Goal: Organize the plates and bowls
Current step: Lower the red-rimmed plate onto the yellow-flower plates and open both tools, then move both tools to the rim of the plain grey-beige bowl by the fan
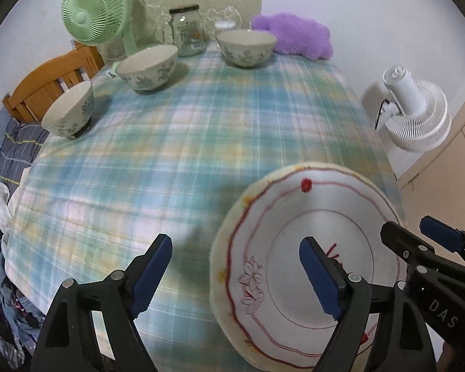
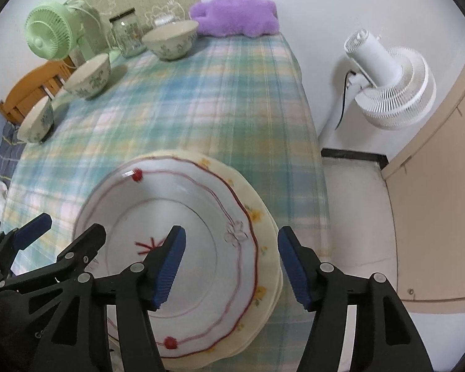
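Left tongs (image 1: 235, 274): released, the two blue pads spread wide with nothing between them; they hover above the near part of the desk, their right pad over the top plate's middle.
Right tongs (image 2: 232, 263): released as well, pads far apart and gripping nothing; the left pad hangs over the plate's center, the right pad sits past the stack's right rim.
Top plate (image 2: 183, 241): white with a wavy red line, red dots and a faint flower outline; it lies on the stack at the near right of the desk, under both tongs. Whether either pad touches it cannot be told.
Plate stack (image 2: 263, 217): cream plates with small yellow flowers on the rim, directly beneath the white plate, close to the desk's right edge.
Desk (image 1: 176, 142): covered with a blue, green and yellow checked cloth.
Near-left bowl (image 1: 68, 110): white with a grey-green leaf pattern, upright at the desk's left edge, well apart from the tongs.
Middle bowl (image 1: 148, 66): same pattern, farther back on the left.
Far bowl (image 1: 246, 46): same pattern, at the far end, near the middle.
Glass jar (image 1: 187, 31): dark lid, at the far end between the middle and far bowls.
Green fan (image 1: 93, 12): far left, behind the bowls.
Purple cushion (image 1: 294, 35): fluffy, far right corner.
White fan (image 2: 390, 86): on the floor, right of the desk.
Wooden chair (image 1: 49, 83): left of the desk.
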A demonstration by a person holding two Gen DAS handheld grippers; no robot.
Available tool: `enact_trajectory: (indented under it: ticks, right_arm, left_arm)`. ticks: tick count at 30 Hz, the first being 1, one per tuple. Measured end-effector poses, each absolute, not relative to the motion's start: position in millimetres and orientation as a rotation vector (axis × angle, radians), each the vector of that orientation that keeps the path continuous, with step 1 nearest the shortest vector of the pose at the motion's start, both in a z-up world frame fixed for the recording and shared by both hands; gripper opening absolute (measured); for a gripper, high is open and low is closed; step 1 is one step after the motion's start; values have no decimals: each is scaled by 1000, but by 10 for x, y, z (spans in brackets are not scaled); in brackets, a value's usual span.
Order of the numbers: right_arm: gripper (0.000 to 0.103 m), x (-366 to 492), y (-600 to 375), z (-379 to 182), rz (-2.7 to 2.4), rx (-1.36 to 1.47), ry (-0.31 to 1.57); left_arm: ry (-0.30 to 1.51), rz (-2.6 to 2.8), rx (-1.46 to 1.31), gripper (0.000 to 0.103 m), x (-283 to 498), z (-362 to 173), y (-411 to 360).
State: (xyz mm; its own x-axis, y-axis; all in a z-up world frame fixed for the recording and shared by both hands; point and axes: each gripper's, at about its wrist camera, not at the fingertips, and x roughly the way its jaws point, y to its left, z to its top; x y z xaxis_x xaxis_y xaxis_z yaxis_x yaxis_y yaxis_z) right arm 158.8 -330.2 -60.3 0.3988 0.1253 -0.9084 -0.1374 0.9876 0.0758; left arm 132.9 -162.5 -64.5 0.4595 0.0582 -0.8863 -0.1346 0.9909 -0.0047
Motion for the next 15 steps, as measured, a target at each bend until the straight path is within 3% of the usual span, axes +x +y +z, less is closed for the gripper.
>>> enact_trajectory:
  ticks: [15]
  right_arm:
    - [65, 1583, -2525, -275, 91, -14, 1076]
  left_arm:
    - [1016, 34, -86, 84, 1413, -376, -758]
